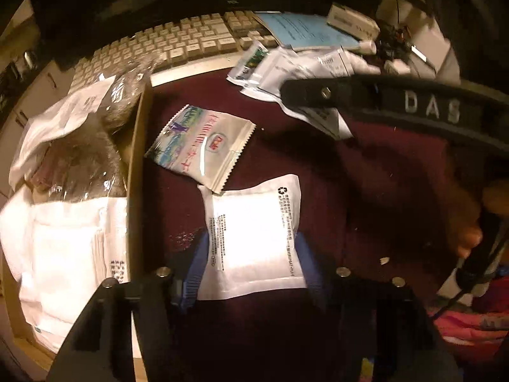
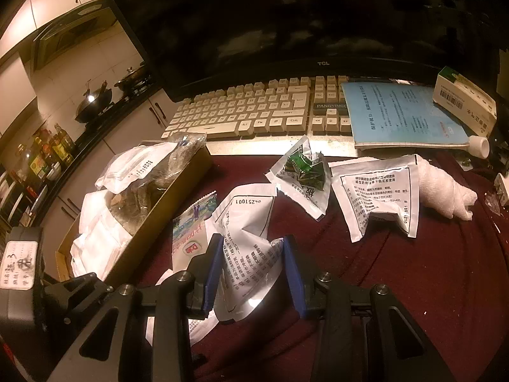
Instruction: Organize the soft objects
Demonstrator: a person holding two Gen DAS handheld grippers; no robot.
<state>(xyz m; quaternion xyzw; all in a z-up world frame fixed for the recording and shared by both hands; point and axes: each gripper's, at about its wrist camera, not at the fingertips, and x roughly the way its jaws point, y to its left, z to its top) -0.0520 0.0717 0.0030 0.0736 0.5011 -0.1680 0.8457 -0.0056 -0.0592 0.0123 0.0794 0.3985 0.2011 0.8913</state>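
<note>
A flat white pouch (image 1: 251, 210) with black print lies on the maroon cloth (image 1: 366, 175), and my left gripper (image 1: 251, 242) is shut on it, its blue pads pressing the two side edges. My right gripper (image 2: 251, 251) is shut on a crumpled white printed sachet (image 2: 248, 222), held just above the cloth. In the left wrist view one of its black fingers (image 1: 318, 92) crosses the upper right over that sachet (image 1: 321, 117). A colourful sachet (image 1: 203, 143) lies beside the cardboard box (image 1: 140, 159), which holds white packs (image 1: 63, 248) and a clear bag of dark stuff (image 1: 82, 159).
On the cloth lie a green sachet (image 2: 302, 172), a white printed sachet (image 2: 378, 197) and a wad of white tissue (image 2: 445, 191). Behind them are a keyboard (image 2: 254, 111), a monitor (image 2: 286, 31), a blue booklet (image 2: 397, 111) and a small carton (image 2: 464, 102). A person's hand (image 1: 470, 232) shows at the right.
</note>
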